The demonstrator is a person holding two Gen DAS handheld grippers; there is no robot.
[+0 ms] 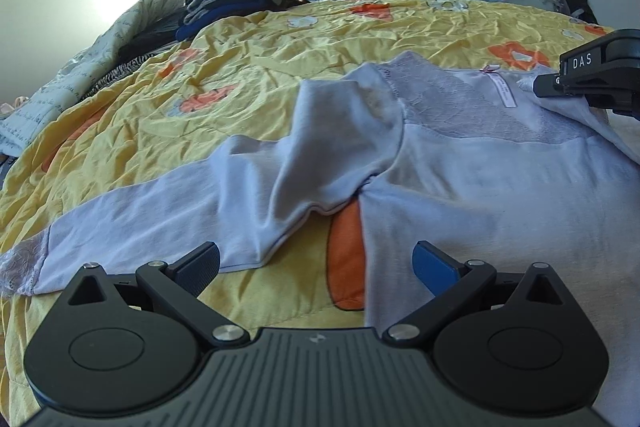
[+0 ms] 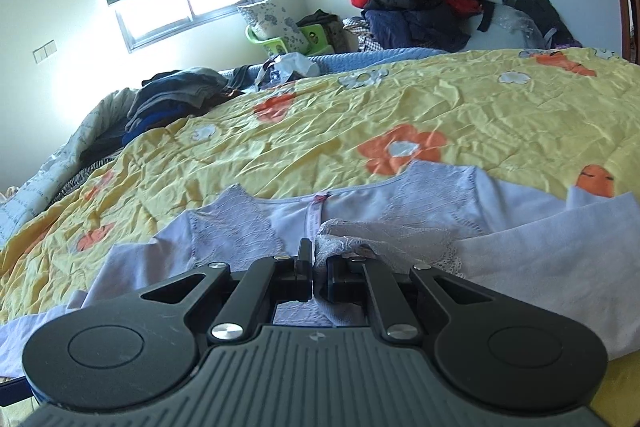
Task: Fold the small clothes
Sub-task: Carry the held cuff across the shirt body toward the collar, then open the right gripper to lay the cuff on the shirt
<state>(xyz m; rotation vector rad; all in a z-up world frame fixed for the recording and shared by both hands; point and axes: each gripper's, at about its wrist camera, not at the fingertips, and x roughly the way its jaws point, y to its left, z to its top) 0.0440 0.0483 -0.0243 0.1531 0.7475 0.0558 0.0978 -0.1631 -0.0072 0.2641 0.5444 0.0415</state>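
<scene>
While the pale lavender long-sleeved top with lace shoulders (image 1: pixel 480 163) lies spread on the yellow quilt with orange flowers (image 1: pixel 248 67), the left gripper (image 1: pixel 316 263) hovers just above it with its 2 fingers wide apart and nothing between them. One sleeve (image 1: pixel 168 223) stretches to the left, bunched near the armpit. The right gripper (image 2: pixel 316 275) is clenched on the lace cuff of the other sleeve (image 2: pixel 352 239), near the neckline.

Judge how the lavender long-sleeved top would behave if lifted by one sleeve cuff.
The lavender top looks thin and wrinkled, so probably floppy, draping. Its lace cuff, pinched in the right gripper, bunches easily; likely light. The lace may snag.
</scene>
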